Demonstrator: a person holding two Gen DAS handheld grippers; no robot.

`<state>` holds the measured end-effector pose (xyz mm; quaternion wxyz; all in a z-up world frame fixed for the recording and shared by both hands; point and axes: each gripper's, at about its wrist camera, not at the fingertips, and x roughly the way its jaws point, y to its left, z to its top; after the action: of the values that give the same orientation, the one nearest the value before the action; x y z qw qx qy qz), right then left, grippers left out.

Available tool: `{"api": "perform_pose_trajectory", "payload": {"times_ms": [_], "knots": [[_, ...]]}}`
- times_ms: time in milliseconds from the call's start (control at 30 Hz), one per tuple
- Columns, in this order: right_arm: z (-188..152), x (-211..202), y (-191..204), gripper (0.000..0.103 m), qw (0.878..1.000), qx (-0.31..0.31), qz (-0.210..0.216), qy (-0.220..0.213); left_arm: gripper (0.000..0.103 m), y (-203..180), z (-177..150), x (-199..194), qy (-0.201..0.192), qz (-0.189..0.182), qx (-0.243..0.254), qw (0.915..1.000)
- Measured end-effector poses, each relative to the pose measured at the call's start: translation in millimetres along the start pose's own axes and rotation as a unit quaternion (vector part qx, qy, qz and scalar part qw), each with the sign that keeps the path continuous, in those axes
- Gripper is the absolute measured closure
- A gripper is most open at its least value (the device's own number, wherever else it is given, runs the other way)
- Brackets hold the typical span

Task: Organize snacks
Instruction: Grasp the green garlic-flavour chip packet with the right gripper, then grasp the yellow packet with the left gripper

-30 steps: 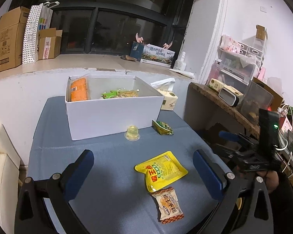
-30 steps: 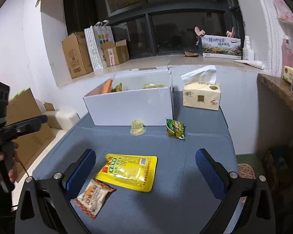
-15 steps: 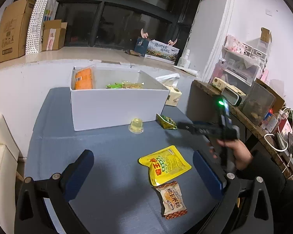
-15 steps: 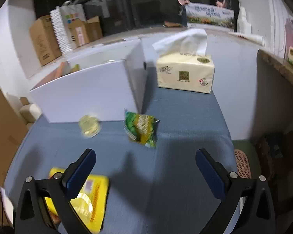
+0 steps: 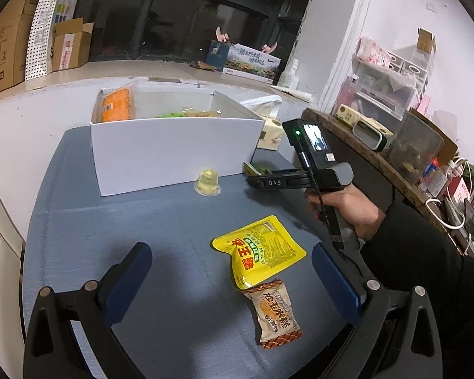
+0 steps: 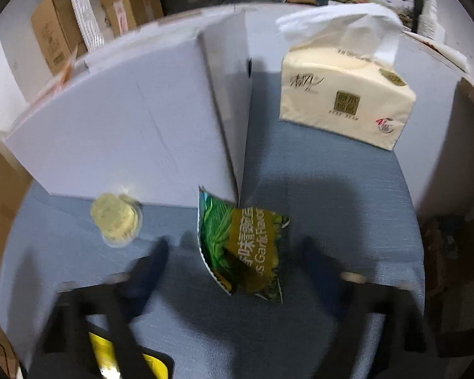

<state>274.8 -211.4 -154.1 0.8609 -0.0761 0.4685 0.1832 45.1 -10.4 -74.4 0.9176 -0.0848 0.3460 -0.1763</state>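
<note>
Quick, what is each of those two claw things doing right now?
Left gripper: open, holding nothing.
Right gripper: jaws have just been closing around the green snack packet, but the pads are not pressing on it yet.

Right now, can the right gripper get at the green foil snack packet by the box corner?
Probably yes. The right gripper sits low over the green foil snack packet, its jaws just closing with the packet between them, and nothing lies on top. The white cardboard box corner crowds the packet's far edge only.

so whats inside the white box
In the white box an orange packet leans at the back left, with green and yellowish packets further right. The front wall hides the bottom.
</note>
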Motion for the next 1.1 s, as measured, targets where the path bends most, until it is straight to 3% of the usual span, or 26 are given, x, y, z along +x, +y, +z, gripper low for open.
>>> {"api": "perform_pose_trajectory", "payload": {"times_ms": [33,267,400,533,667,800,1100], "knots": [[0.1,-2.6,0.4,0.06,1.0,-0.005,0.001,-0.002,0.0,-1.5,-0.2,1.6,0.002,-0.001,0.003,1.0],[-7.1,-45.3,0.8,0.062,0.998,-0.005,0.014,-0.053,0.0,-9.4,3.6,11.1,0.011,-0.005,0.023,0.9997],[-20.9,-94.0,-1.0,0.062,0.994,0.013,0.052,-0.1,0.0,-23.8,10.9,30.1,0.03,-0.011,0.083,0.996],[-45.6,-140.4,6.7,0.062,0.987,0.02,0.074,-0.138,0.0,-42.9,18.3,62.0,0.056,-0.024,0.157,0.9857],[-67.3,-172.0,11.8,0.062,0.983,0.021,0.075,-0.168,0.0,-51.4,24.7,94.5,0.092,-0.071,0.184,0.976],[-85.9,-189.8,6.8,0.062,0.981,0.027,0.068,-0.18,0.0,-53.6,27.7,126.2,0.133,-0.089,0.212,0.964],[-111.3,-206.6,-13.3,0.062,0.979,0.061,0.061,-0.186,0.0,-49.3,17.5,169.6,0.215,-0.081,0.251,0.9404]]}}
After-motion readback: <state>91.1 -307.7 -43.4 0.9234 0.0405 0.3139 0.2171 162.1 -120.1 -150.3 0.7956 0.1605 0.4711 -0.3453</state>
